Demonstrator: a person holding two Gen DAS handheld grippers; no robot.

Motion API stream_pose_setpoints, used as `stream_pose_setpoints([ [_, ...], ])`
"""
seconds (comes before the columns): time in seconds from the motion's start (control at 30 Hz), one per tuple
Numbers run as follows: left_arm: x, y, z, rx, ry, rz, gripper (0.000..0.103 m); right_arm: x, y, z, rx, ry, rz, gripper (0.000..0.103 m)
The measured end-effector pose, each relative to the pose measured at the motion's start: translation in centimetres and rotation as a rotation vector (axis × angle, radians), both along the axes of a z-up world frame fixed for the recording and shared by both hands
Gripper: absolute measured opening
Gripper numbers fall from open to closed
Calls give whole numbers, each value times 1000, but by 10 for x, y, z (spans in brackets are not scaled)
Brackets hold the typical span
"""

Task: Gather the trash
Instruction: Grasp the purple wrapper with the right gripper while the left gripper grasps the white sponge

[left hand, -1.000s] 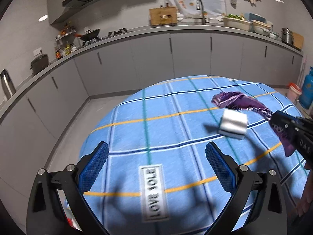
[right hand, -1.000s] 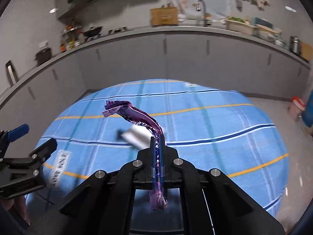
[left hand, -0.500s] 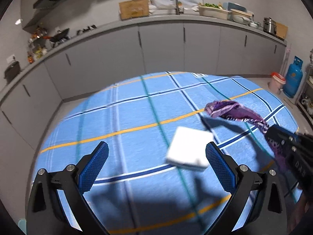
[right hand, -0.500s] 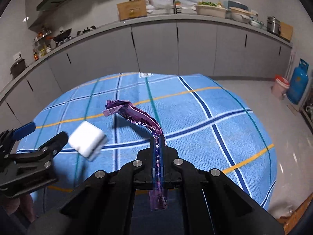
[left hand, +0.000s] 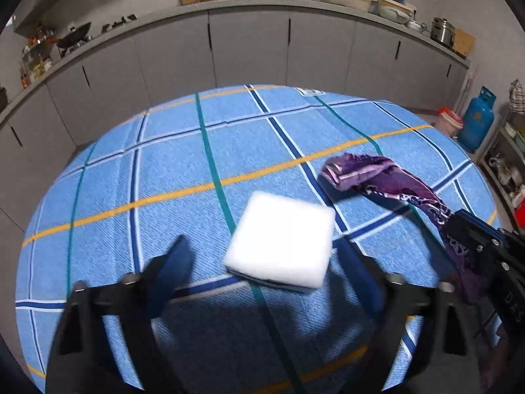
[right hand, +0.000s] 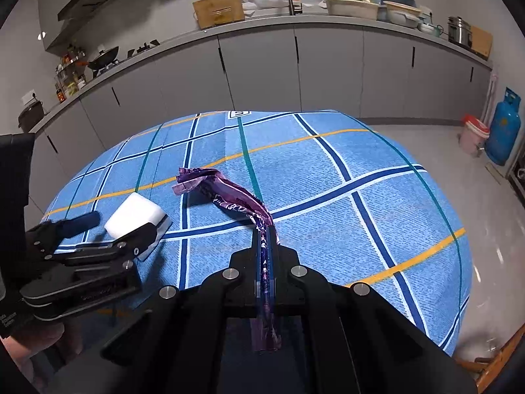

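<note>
A white foam block (left hand: pixel 279 239) lies on the blue checked tablecloth (left hand: pixel 197 164). My left gripper (left hand: pixel 265 262) is open, its blurred fingers on either side of the block's near edge. The block also shows in the right wrist view (right hand: pixel 134 211), between the left gripper's fingers (right hand: pixel 82 221). My right gripper (right hand: pixel 266 236) is shut on a crumpled purple wrapper (right hand: pixel 223 190) and holds it above the cloth. The wrapper shows in the left wrist view (left hand: pixel 387 177) at the right, held by the right gripper (left hand: pixel 459 226).
The round table's edge drops off on all sides. Grey kitchen cabinets (right hand: pixel 328 65) run behind. A blue gas cylinder (right hand: pixel 502 128) and a pink bin (right hand: pixel 472 133) stand on the floor to the right.
My left gripper has swung right and moved in on the white block, which now sits between its fingers. The right gripper still holds the wrapper, its view turned right.
</note>
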State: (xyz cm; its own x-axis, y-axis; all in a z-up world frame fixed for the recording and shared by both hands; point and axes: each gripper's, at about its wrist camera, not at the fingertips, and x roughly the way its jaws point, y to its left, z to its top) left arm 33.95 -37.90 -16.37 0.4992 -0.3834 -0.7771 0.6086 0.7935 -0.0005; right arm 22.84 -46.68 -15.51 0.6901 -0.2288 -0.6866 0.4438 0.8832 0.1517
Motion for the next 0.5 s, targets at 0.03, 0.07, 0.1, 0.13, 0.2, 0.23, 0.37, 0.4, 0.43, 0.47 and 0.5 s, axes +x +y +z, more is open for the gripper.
stream_pose_setpoints([
  [0.03,0,-1,-2,-3,19,-13,65,-1,1,0,1,0,3,4],
  [0.07,-1,-1,-3,-11,39,-27,60,-1,2,0,1,0,3,4],
  [0.1,-2,-1,-4,-12,41,-29,60,-2,2,0,1,0,4,4],
  [0.13,-4,0,-3,-12,36,-32,59,-3,3,0,1,-1,6,4],
  [0.2,-6,1,-1,-17,37,-35,58,-4,5,0,2,-2,8,4],
  [0.23,-8,2,0,-17,36,-36,57,-5,6,1,1,-3,9,4],
  [0.37,-19,10,7,-15,14,-36,57,-12,11,3,1,-13,15,4],
  [0.4,-22,14,9,-20,8,-31,57,-14,12,4,3,-17,17,4],
  [0.43,-25,17,11,-23,5,-30,57,-16,15,5,2,-21,21,4],
  [0.47,-28,21,14,-25,-4,-27,57,-18,17,7,-1,-25,25,4],
  [0.5,-32,25,17,-26,-13,-24,57,-19,19,8,-1,-28,29,4],
])
